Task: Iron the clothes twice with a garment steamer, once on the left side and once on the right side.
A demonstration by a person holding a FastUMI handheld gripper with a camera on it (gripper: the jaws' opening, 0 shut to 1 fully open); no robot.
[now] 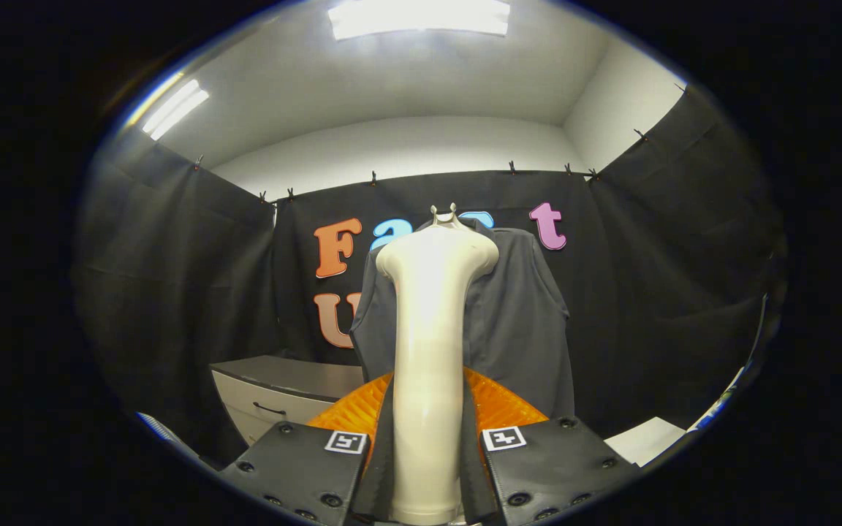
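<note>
A cream-white garment steamer (430, 343) stands upright between my fingers, its handle running up from them to a wider head at the top. My gripper (427, 467) is shut on the steamer's handle, both fingers pressing its sides. Beyond the steamer a dark grey shirt (516, 321) hangs against the booth's back wall, its front facing me. The steamer's head is level with the shirt's collar and shoulder area and covers the shirt's middle left part. I cannot tell whether the head touches the cloth.
A low cabinet (282, 394) with a grey top and a white drawer stands to the left, below the shirt. A white surface (647, 438) lies low on the right. Black cloth walls close in on both sides.
</note>
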